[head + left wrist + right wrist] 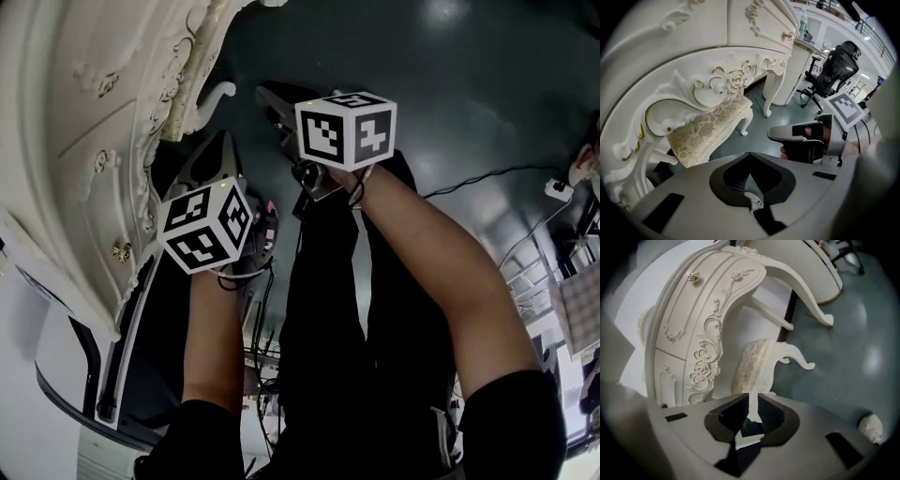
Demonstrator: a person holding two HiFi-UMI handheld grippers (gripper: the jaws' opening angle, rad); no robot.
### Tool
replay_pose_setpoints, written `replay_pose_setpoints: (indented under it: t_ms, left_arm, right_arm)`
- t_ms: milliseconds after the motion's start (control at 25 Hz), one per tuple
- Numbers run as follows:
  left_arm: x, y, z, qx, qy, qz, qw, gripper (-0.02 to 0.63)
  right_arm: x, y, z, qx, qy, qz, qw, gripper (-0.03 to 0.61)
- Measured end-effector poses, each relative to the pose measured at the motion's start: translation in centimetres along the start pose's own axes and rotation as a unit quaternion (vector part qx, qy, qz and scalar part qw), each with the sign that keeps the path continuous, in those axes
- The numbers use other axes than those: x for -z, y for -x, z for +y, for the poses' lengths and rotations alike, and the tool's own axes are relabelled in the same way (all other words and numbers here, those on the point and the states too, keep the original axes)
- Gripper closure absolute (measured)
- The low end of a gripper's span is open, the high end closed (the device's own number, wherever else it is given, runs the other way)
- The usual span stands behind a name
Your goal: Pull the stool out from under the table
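the step in hand looks like the approach: both tools point toward the cream stool with a gold floral-brocade cushion and curled carved legs (710, 133), which sits tucked beneath the ornate ivory carved-wood table with gilt scrollwork and a rose relief (693, 61), left of centre in the left gripper view and just above centre in the right one. the left gripper (749, 187) has its jaws together on nothing, with only a sliver of floor showing past them. the right gripper (750, 420) is all but closed and also empty, the stool's pale leg showing beyond its slit. to do this well, i judge the jaws should spread before contact and close on the hard carved seat rail or a leg, not on the soft cushion, which would give and slip. the pull should run low and straight, sliding over the glossy dark teal floor (855, 333) so the curled feet clear the table's curved legs.
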State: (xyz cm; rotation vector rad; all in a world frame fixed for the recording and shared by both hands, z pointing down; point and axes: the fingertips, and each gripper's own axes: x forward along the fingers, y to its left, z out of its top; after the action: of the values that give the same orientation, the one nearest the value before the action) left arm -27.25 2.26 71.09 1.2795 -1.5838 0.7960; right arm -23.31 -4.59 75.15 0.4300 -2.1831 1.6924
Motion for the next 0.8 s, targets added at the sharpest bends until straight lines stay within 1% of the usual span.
replay_pose_setpoints:
  t_ms: [80, 120, 200, 320, 400, 520, 640, 720, 800]
  left_arm:
    - [0.5, -0.1, 0.4, 0.004, 0.000, 0.004, 1.0000, 0.614]
    - [0.8, -0.2, 0.7, 0.005, -0.001, 0.007, 1.0000, 0.614]
    - [1.4, -0.1, 1.3, 0.007, -0.002, 0.014, 0.9999, 0.614]
    - [2.1, 0.4, 1.8, 0.010, 0.009, 0.026, 0.9996, 0.614]
    - [2.2, 0.7, 1.8, 0.015, 0.018, 0.028, 0.9993, 0.614]
    - [2.4, 0.9, 1.7, 0.018, 0.014, 0.032, 0.9992, 0.614]
    - [2.9, 1.0, 2.0, 0.018, -0.001, 0.044, 0.9989, 0.614]
    - [3.2, 1.0, 2.2, 0.016, -0.008, 0.052, 0.9985, 0.614]
    - [3.3, 0.9, 2.3, 0.013, -0.011, 0.057, 0.9982, 0.614]
  right_arm:
    - [0.6, -1.7, 0.3, -0.023, -0.008, 0.011, 1.000, 0.484]
    - [0.8, -2.7, 0.2, -0.029, -0.006, 0.015, 0.999, 0.471]
    - [0.9, -4.7, 0.2, -0.042, -0.018, 0.017, 0.999, 0.424]
    - [0.2, -7.5, 0.4, -0.069, -0.042, 0.006, 0.997, 0.408]
    - [-0.5, -9.0, 0.4, -0.080, -0.054, -0.006, 0.995, 0.386]
    - [-1.4, -11.3, 0.7, -0.096, -0.085, -0.021, 0.992, 0.346]
    - [-1.6, -13.3, 1.2, -0.094, -0.101, -0.024, 0.990, 0.313]
    - [-1.9, -14.4, 0.9, -0.078, -0.113, -0.029, 0.990, 0.277]
    - [-1.9, -15.4, 0.6, -0.059, -0.111, -0.024, 0.992, 0.262]
